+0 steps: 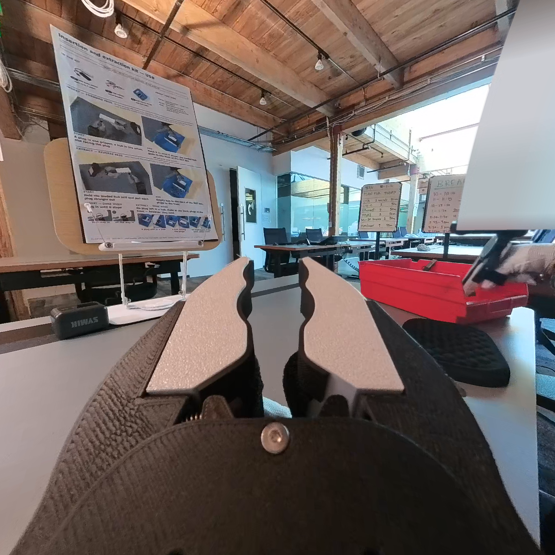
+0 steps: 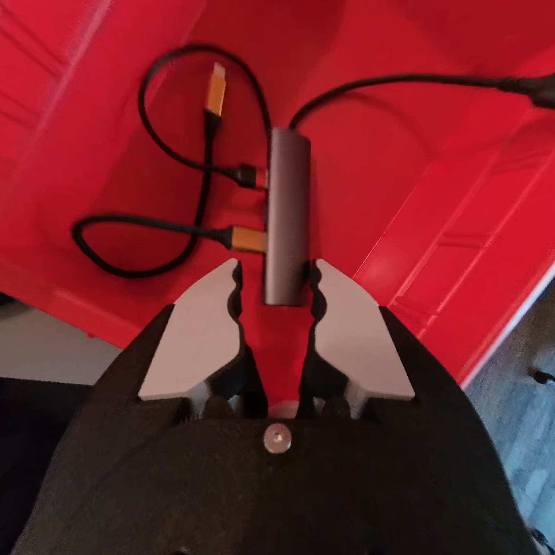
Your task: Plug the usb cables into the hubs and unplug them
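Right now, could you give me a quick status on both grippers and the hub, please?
Left gripper open, empty, over table. Right gripper open, straddling grey hub in red bin, not closed. Two plugs seated, one orange plug loose. Nothing blocking.

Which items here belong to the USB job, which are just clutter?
Job:
- grey USB hub
- orange USB plug in the hub
- loose orange plug
- red bin
- right gripper, open around the hub

Clutter:
- black mesh pad
- instruction sheet
- whiteboards

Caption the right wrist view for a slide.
Right gripper, jaws open, straddling the near end of a grey bar-shaped USB hub with two black braided cables plugged in, inside a red plastic bin.
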The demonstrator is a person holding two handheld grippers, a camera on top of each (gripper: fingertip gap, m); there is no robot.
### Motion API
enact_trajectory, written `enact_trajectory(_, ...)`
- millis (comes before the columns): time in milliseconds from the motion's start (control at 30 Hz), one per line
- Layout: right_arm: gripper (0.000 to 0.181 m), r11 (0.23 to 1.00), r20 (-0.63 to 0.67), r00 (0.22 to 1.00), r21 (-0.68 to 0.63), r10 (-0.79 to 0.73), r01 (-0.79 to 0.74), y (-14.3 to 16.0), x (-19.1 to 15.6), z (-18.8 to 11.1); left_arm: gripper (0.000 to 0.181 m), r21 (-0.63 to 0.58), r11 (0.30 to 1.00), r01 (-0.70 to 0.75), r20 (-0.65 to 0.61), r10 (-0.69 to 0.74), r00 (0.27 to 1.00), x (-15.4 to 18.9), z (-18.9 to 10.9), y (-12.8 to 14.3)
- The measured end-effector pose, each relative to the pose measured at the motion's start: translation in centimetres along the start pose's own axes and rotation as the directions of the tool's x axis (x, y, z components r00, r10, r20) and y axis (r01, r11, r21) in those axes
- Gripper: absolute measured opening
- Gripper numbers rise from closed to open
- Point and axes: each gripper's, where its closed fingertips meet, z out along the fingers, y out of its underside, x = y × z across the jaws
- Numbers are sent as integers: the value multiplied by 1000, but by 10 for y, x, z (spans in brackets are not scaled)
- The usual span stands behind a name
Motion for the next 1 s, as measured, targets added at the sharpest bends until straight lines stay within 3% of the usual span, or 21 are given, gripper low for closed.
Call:
enact_trajectory(133,73,970,-103,995,243,13,13,-35,5,-43,28,-4,1000,-5,-5,5,1000,1,1,1)
enact_trajectory(267,81,893,-227,969,450,99,14,-51,14,-100,28,-4,1000,-17,-7,17,1000,3,1,0)
enact_trajectory(333,83,831,-216,970,555,108,31,-62,4,-126,28,-7,1000,-27,-9,27,1000,5,1,0)
enact_trajectory(433,88,693,-163,984,718,73,67,-87,-23,-162,28,-10,999,-49,-24,49,998,10,2,-5)
enact_trajectory(533,88,492,-117,993,866,36,84,-109,-51,-203,32,-42,993,-107,-91,103,990,19,0,-27)
enact_trajectory(633,97,292,-115,993,950,-13,113,-120,-75,-238,32,-218,946,-241,-125,218,968,3,-14,-52)
enact_trajectory(733,111,167,-125,991,977,-40,130,-125,-90,-258,42,-456,797,-396,-84,404,911,-57,-37,-74)
enact_trajectory(800,122,88,-132,989,987,-64,138,-127,-99,-267,50,-607,632,-482,-82,553,829,-113,-52,-81)
enact_trajectory(867,125,28,-143,986,989,-81,145,-128,-105,-274,58,-748,432,-504,-174,604,777,-167,-68,-66)
enact_trajectory(1000,126,9,-166,982,986,-85,167,-129,-109,-275,61,-876,105,-470,-369,481,795,-244,-103,-4)
